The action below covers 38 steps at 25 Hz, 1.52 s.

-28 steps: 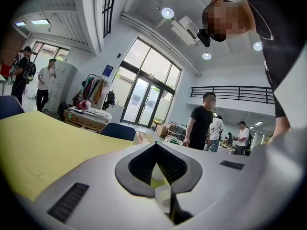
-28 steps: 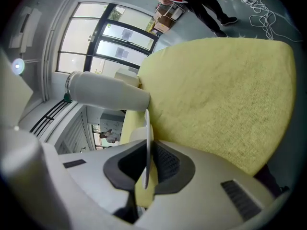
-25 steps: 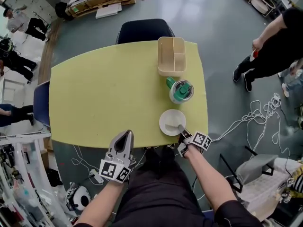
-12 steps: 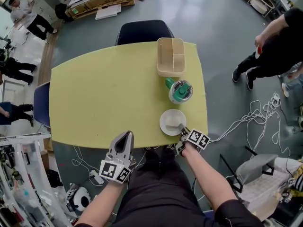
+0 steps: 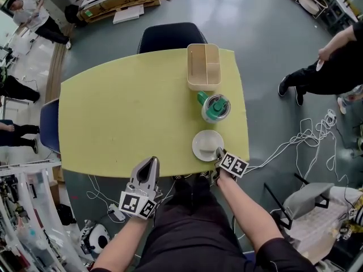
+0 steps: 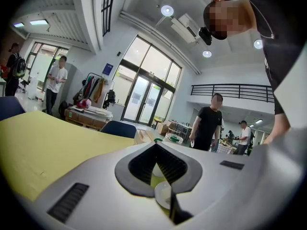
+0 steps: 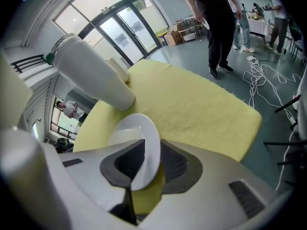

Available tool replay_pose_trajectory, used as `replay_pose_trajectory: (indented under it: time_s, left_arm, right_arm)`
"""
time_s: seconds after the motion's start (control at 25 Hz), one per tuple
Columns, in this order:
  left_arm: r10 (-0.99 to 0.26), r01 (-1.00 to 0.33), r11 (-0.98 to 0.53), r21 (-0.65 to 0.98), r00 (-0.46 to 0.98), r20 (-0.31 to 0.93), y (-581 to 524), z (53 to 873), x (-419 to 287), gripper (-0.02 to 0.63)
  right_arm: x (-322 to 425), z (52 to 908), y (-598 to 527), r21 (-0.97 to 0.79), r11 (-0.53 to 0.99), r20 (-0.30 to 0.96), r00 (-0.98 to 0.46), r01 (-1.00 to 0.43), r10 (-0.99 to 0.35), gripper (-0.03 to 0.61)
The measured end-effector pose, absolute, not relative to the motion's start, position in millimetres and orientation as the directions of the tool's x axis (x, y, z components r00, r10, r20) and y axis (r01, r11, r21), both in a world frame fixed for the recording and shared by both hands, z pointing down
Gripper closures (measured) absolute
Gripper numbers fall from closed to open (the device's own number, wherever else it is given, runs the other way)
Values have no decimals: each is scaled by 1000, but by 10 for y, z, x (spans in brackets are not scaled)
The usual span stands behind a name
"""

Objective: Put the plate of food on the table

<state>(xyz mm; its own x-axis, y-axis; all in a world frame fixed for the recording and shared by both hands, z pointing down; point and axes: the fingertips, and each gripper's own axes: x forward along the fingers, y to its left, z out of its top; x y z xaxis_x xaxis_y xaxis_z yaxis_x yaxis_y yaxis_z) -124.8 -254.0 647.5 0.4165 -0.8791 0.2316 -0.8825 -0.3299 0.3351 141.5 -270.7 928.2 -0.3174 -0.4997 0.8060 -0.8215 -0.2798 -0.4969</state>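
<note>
1. One plate (image 5: 207,145), near the bench's (image 5: 130,112) front right corner.
2. One cup (image 5: 216,108), by the right edge.
3. One box (image 5: 204,67), at the far edge.
4. Two chairs: far chair (image 5: 170,37), left chair (image 5: 49,123).
5. Two claws: left claw (image 5: 151,162), right claw (image 5: 218,152).

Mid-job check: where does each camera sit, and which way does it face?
Head view: on the head, steeply down at the yellow table; both forearms show.
Left gripper view: on the left gripper, facing across the table; its shut jaws show.
Right gripper view: on the right gripper, facing over the table; jaws shut on the plate.
Shared: table and plate.
</note>
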Motion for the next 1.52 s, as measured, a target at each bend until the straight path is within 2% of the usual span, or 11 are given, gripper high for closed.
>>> replay_pose_trajectory:
  time_s: [0.28,0.44,0.56,0.84,1.2,1.4,1.52]
  left_arm:
    - [-881,-884,-328,333,413,229,-2543,6490,-1278,606]
    - [-880,-881,-335,335,419,222,-2565,6465,-1264,606]
    - [-879,-876,-344,339,427,212,-2577,6407,-1226,606]
    - [-872,-857,-391,336,461,163,-2578,6114,-1109,606]
    - [-863,-834,-434,340,494,110,-2461,5741,-955,606]
    - [-856,-821,-469,325,513,64,-2475,5563,-833,606]
    - [-850,-816,-485,315,525,53,-2480,5482,-772,606]
  right_arm:
    - [1602,9205,-2669,-440,-194,804,-288,-877,-521,488]
    - [1543,8870,-2755,-417,-26,759,-332,-909,-560,545]
    - [1376,8485,-2817,-412,126,701,-402,-902,-589,563]
    - [926,7188,-2937,-330,435,515,-546,-838,-661,563]
    - [568,5657,-2683,-364,672,171,-755,-645,-632,566]
    - [501,5400,-2620,-219,730,185,-762,-647,-620,566]
    - [510,5352,-2590,-206,736,190,-764,-645,-616,565]
